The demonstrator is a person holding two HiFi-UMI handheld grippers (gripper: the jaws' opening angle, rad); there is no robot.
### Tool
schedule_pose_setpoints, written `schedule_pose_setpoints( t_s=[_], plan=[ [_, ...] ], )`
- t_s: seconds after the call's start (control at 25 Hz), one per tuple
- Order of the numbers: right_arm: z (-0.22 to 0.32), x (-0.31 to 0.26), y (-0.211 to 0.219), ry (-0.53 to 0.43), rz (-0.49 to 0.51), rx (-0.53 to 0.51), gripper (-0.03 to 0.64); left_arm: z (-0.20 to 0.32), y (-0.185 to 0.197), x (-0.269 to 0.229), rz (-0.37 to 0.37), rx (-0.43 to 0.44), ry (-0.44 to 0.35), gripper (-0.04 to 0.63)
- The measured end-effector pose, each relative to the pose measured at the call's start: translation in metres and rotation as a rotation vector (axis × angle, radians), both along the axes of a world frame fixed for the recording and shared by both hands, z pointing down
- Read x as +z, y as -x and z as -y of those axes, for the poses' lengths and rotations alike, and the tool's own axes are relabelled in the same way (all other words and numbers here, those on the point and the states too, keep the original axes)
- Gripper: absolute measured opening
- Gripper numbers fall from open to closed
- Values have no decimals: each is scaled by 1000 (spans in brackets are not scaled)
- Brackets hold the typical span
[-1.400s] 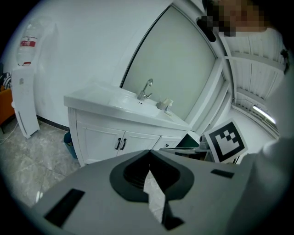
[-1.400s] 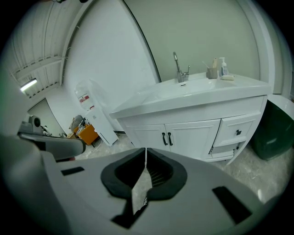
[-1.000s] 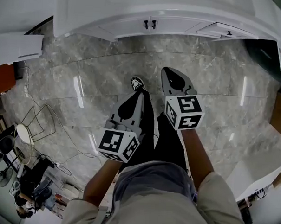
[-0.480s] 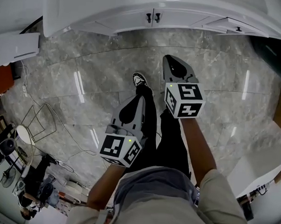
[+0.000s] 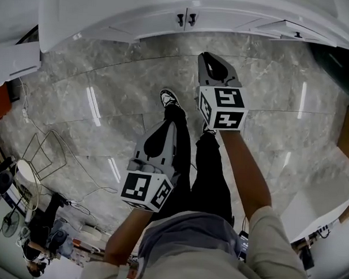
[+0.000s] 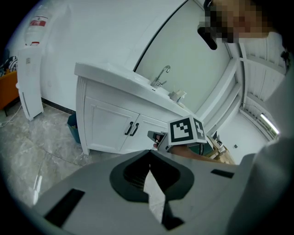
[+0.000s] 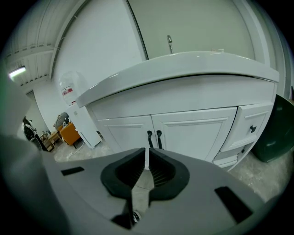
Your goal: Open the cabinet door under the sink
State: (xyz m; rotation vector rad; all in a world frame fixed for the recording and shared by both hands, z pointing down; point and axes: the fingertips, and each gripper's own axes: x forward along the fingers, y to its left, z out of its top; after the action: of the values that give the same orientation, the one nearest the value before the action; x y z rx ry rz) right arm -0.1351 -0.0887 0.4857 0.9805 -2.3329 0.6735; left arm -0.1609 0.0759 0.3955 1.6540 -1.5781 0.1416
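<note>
The white sink cabinet [image 5: 139, 19] runs along the top of the head view, its two doors closed. Two black handles [image 5: 186, 19] stand side by side at the doors' meeting edge, and they show again as handles [image 7: 154, 138] in the right gripper view. My right gripper [image 5: 206, 56] is held out over the floor toward those handles, well short of them, its jaws shut on nothing. My left gripper [image 5: 174, 124] hangs lower and further back, by the person's leg, also shut and empty. The left gripper view shows the doors [image 6: 117, 128] and the right gripper's marker cube [image 6: 186, 131].
A drawer [image 7: 250, 128] with a small black knob sits right of the doors, and a dark green bin [image 7: 278, 133] beside it. A faucet [image 7: 170, 43] rises over the countertop. A white appliance [image 6: 30, 87] stands left of the cabinet; cables and a wire stand [image 5: 44, 147] lie on the marble floor.
The cabinet has come closer in the head view. My right gripper has moved forward and up toward the handles; the left gripper has barely shifted.
</note>
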Motion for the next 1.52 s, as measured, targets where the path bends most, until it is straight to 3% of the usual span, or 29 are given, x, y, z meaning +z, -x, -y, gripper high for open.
schedule_pose_setpoints(
  t_s=[0.2,0.84,1.08,1.52],
  plan=[
    [14,18,9,52,16,26,14,6,7,10,-12,-15,22,2],
    [61,69,39,-1,-66,39,14,20,29,30,-50,-41,45,0],
    [78,76,49,2,-52,39,16,21,36,35,-70,-56,65,0],
    [97,94,53,-5,-104,76,58,36,54,45,-118,0,56,1]
  ],
)
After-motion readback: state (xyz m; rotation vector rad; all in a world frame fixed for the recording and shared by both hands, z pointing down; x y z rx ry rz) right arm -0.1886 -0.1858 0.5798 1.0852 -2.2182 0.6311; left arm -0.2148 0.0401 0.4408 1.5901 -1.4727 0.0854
